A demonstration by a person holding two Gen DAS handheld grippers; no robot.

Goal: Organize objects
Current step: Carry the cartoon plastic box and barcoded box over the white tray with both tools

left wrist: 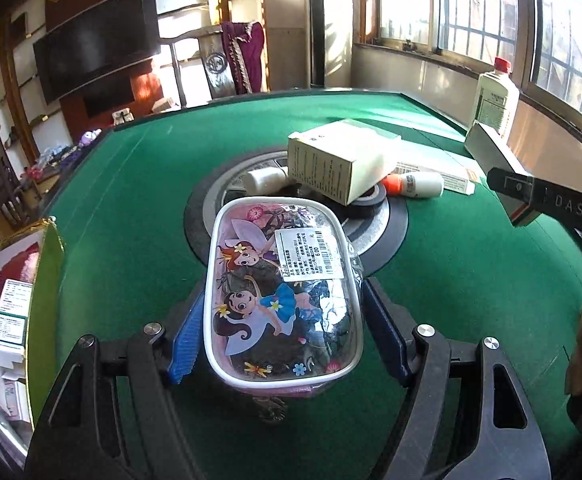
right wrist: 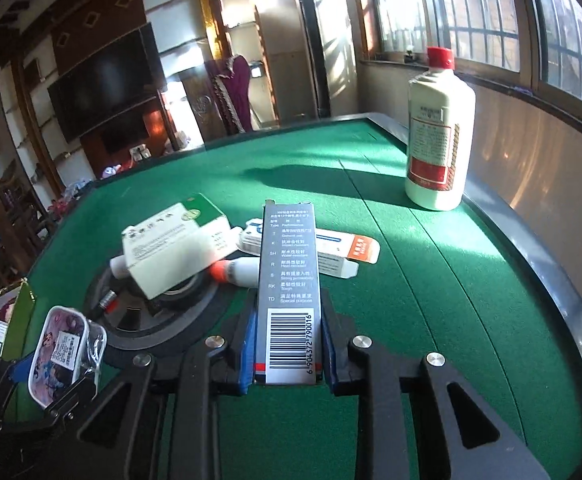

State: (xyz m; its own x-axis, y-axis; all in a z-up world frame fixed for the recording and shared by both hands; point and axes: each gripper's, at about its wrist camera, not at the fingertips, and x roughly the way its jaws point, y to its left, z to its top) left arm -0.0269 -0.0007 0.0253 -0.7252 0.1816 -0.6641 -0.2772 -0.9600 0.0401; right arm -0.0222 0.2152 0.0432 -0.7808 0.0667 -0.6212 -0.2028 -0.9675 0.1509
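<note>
Two things in hand rn. Left gripper (left wrist: 281, 340) has its jaws clamped on the sides of the cartoon pouch (left wrist: 283, 300), which is lifted off the green counter (left wrist: 131, 184), long axis running straight out ahead of the jaws. Right gripper (right wrist: 289, 356) has its jaws pinched on the barcode end of a slim grey box (right wrist: 289, 280), box sticking out lengthwise away from me; looks firmly held.

Key relation imo: the gold-rimmed storage box (left wrist: 47, 280) sits at the far left edge of the counter, just beside the left gripper, well apart from the right one. So the pouch prob goes in first w/ a short swing left, then the grey box has to cross over.

Leftovers: white carton (right wrist: 179, 244), small orange-capped bottle (right wrist: 237, 270), flat packet (right wrist: 343, 254) piled mid-counter. Big white bottle (right wrist: 439, 132) stands upright far right.
</note>
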